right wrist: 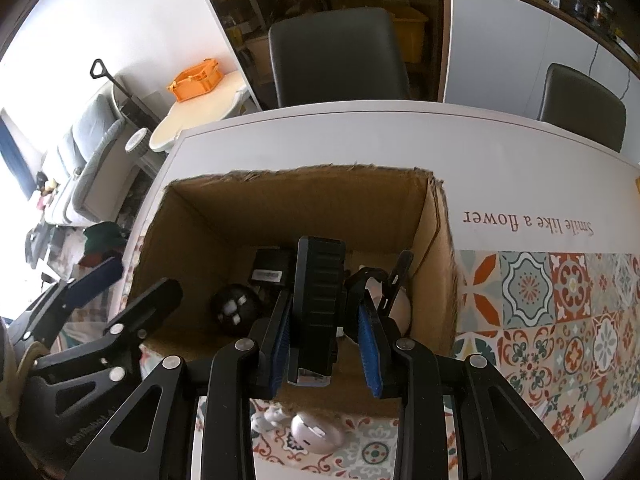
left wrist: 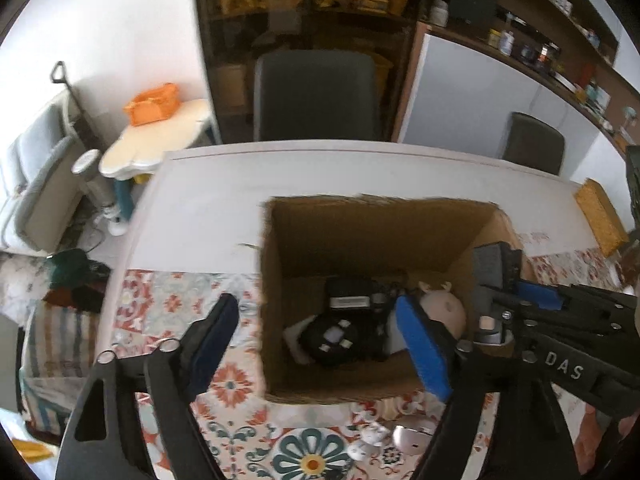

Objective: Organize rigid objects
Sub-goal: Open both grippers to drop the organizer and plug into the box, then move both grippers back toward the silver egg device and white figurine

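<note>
Right wrist view: right gripper [right wrist: 324,344] clamps a ribbed black rectangular block [right wrist: 318,304] above the open brown cardboard box [right wrist: 440,240], poised to drop it in; left gripper [left wrist: 320,344] hangs wide and empty over the box's near-left edge, clear of the drop.

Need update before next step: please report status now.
Left tongs open, empty. Right tongs shut on black ribbed device, over cardboard box. Nothing blocking.

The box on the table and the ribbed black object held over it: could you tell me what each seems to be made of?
The box: corrugated cardboard, matte brown, with ragged, fibrous cut edges along its rim. The ribbed black object in the right gripper: probably moulded plastic or rubber, matte, with regular ridges along its edge; the look leaves it open.
</note>
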